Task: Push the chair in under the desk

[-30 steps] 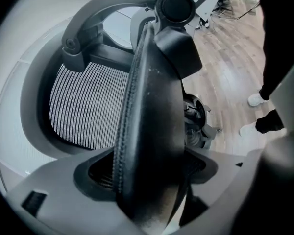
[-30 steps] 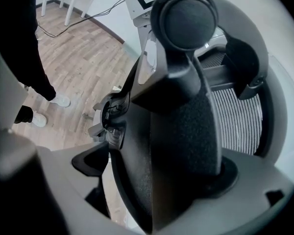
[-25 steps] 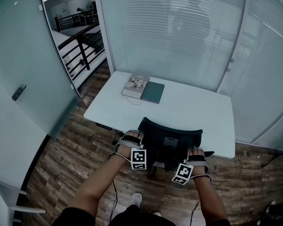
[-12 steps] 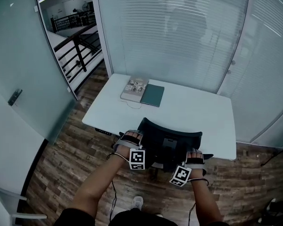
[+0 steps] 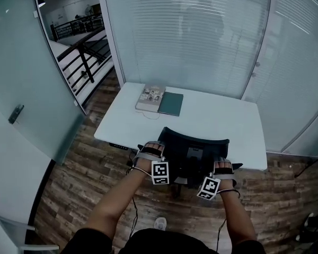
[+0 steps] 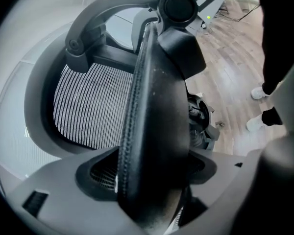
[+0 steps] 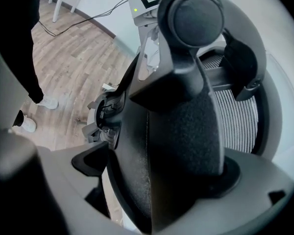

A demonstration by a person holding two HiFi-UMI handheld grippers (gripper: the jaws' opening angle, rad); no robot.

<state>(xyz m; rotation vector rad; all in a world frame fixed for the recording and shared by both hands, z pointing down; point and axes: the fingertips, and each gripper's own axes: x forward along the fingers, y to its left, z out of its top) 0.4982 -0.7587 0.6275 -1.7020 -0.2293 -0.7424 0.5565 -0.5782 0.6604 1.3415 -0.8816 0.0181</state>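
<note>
Left gripper (image 6: 152, 169) is clamped on the left armrest (image 6: 154, 97) of the chair (image 5: 193, 151); right gripper (image 7: 161, 173) pinches the right armrest (image 7: 186, 126) the same way. Chair stands at the near edge of the desk (image 5: 222, 115), back toward the person, seat seemingly partly under, though the steep view hides how far. Likely risks: an uneven push would swing the chair askew, the armrests might catch the desk edge, or a padded armrest could twist in the jaws.

Dark wood-plank floor (image 5: 69, 168). Glass walls (image 5: 294, 83) with closed white blinds (image 5: 191, 41) ahead. A frosted glass door (image 5: 26, 67) and black railing (image 5: 87, 57) at left.
</note>
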